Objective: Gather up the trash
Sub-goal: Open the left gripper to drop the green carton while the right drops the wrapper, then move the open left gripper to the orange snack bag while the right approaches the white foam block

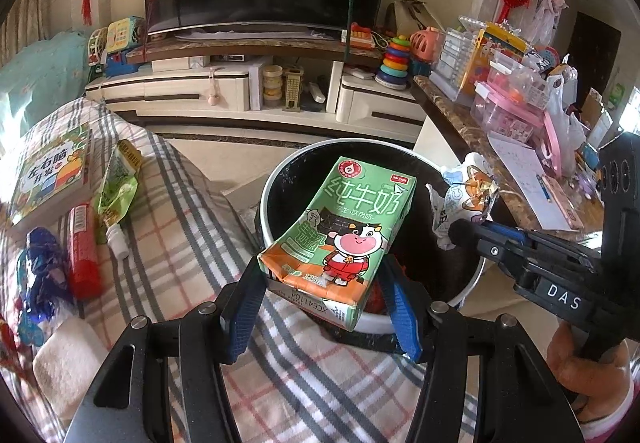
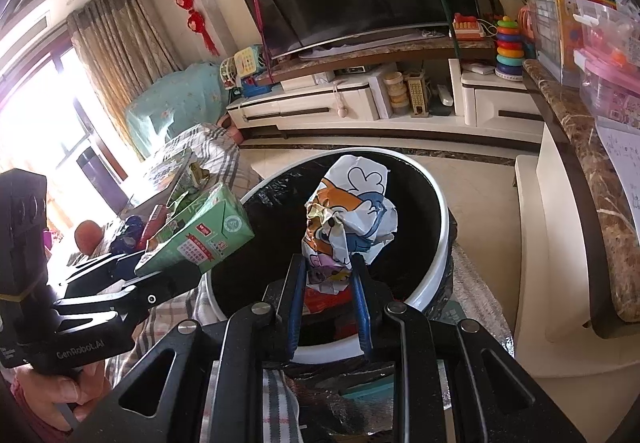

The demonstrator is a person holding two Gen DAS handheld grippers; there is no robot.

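Both over round black-lined bin [image 1: 276, 179]: left gripper [image 1: 320, 283] clamps dented milk carton [image 1: 344, 227]; right gripper [image 2: 326, 275] pinches crumpled wrapper [image 2: 352, 211].

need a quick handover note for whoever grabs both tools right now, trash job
Left tool: shut on the green milk carton, held over the open trash bin.
Right tool: shut on the crumpled cartoon wrapper, also over the bin.
Done: both pieces picked up; something red already lies inside the bin.
Left: release both into the bin, then judge the blanket items: green pouch, red tube, blue wrapper. The book is likely not trash.
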